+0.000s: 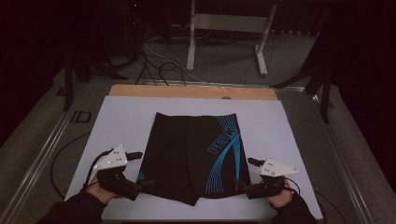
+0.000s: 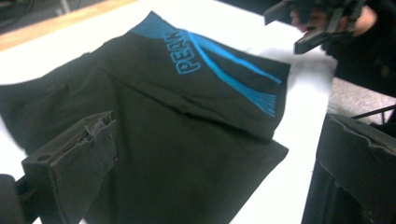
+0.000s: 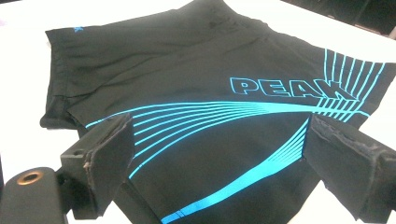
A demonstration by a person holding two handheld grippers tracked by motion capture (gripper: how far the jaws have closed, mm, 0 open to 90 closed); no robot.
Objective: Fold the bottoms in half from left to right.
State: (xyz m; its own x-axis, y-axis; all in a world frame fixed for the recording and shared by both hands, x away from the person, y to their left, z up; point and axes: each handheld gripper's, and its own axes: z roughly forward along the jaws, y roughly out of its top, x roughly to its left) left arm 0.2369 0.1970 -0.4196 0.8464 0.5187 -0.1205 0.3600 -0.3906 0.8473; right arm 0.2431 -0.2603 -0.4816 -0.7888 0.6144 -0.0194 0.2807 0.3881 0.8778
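Observation:
Black shorts (image 1: 187,154) with blue stripes and the word PEAK lie flat on a white mat (image 1: 121,121). My left gripper (image 1: 141,170) is at the near left edge of the shorts, open, its jaws straddling the cloth edge. In the left gripper view the shorts (image 2: 187,135) spread between the wide-apart jaws of the left gripper (image 2: 217,123), and the right gripper (image 2: 317,23) shows at the top right. My right gripper (image 1: 246,172) is at the near right edge, also open. In the right gripper view the striped cloth (image 3: 210,116) lies between the jaws of the right gripper (image 3: 219,126).
The mat covers a table with a wooden strip (image 1: 191,91) along its far side and metal rails (image 1: 42,149) at the sides. Beyond the table stand a white metal frame (image 1: 229,32) and loose cables (image 1: 154,65) on the floor.

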